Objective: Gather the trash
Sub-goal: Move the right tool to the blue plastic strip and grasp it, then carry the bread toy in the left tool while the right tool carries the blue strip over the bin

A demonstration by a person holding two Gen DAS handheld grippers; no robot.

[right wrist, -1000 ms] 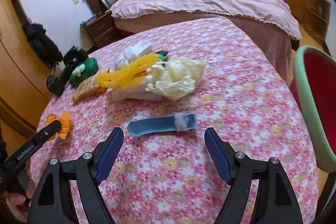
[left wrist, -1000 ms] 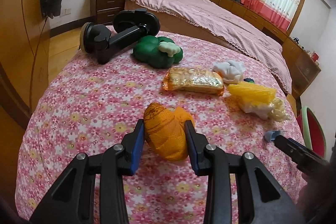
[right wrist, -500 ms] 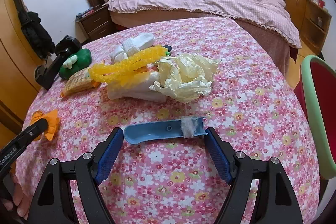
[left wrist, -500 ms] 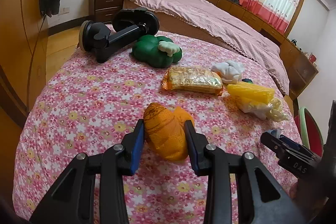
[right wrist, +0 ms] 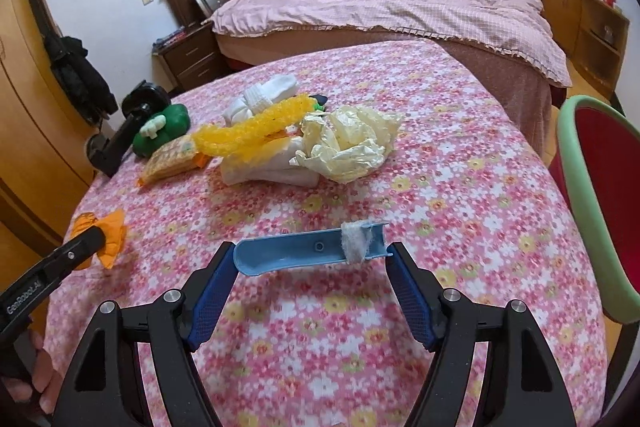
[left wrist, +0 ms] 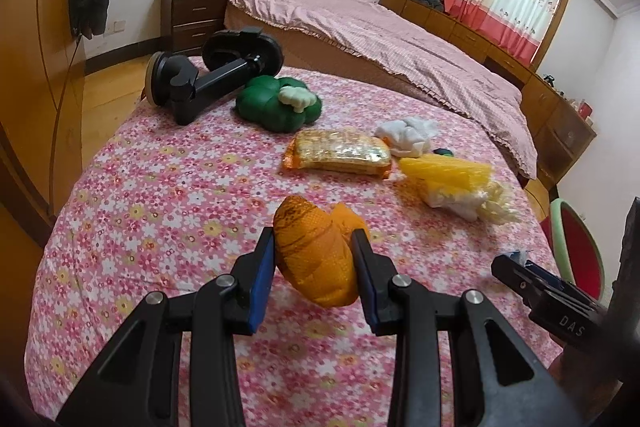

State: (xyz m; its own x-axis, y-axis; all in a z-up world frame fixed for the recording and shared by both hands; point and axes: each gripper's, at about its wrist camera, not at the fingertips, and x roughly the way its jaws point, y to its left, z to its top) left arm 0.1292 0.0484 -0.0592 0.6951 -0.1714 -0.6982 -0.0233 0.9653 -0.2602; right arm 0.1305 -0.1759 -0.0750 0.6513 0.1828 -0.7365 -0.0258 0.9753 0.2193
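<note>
A: Trash item, orange netted wad (left wrist: 316, 261): lower centre, clamped in left tool (left wrist: 314, 269).
B: Blue scoop (right wrist: 310, 253)?
A: Centre frame, between the spread-apart right tool (right wrist: 310, 277) fingers. Risk: lengthwise squeeze slips; lint falls onto bench (right wrist: 460, 187).

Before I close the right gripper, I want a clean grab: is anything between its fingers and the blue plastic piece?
Nothing visible. The blue plastic piece lies lengthwise between the open fingers of the right gripper, its ends near both pads. Only a white fluff tuft sits on it; the crumpled cream bag lies farther off.
</note>
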